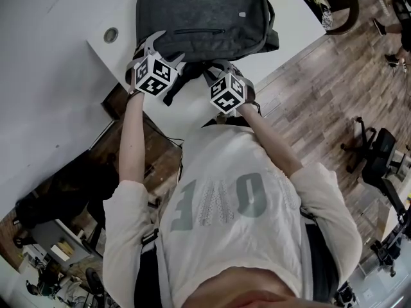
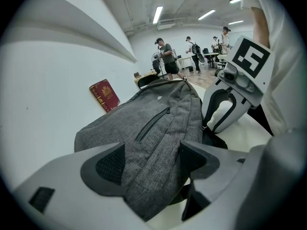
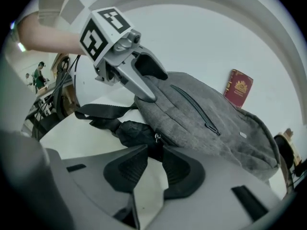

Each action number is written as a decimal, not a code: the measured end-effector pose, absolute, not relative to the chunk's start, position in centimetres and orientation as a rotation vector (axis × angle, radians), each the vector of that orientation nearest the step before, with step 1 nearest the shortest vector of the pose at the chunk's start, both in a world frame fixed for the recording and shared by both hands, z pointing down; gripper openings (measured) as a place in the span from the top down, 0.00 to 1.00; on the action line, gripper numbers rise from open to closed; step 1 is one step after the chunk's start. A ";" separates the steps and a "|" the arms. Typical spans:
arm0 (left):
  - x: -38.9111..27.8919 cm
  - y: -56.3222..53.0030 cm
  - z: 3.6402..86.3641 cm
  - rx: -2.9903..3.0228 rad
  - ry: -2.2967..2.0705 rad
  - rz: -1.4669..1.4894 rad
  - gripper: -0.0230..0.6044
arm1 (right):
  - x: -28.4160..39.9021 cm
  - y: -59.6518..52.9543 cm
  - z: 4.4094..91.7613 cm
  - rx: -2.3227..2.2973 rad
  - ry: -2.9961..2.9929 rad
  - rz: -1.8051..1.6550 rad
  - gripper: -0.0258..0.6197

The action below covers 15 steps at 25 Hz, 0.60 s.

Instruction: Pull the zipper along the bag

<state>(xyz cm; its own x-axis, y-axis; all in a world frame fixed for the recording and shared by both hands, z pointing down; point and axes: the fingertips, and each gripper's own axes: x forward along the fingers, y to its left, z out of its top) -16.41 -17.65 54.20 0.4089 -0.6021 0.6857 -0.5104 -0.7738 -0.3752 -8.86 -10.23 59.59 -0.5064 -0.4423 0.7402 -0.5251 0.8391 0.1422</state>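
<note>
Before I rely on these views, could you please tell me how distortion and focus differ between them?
Head view: evenly lit, backpack sharp, edges slightly bent. Left gripper view: strong fisheye, dark corners, bright ceiling lights. Right gripper view: same fisheye; near pads soft.

- The bag [image 1: 199,18] lies flat on the table [image 1: 51,76], close to its right end.
- A cable hole [image 1: 110,35] sits in the table left of the bag.
- A book [image 2: 104,95] stands behind the bag, toward its left.
- The straps [image 3: 103,111] lie on the table at the bag's near end.
- The left gripper [image 2: 151,159] is at the bag's near left corner, with bag fabric between its jaws.
- The right gripper [image 3: 152,153] is to its right, with the zipper pull [image 3: 157,138] just before its tips.
</note>
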 end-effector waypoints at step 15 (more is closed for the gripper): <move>-16.5 -17.6 54.5 -2.540 1.014 -1.310 0.36 | -9.3 -10.8 60.3 0.573 -2.122 0.105 0.91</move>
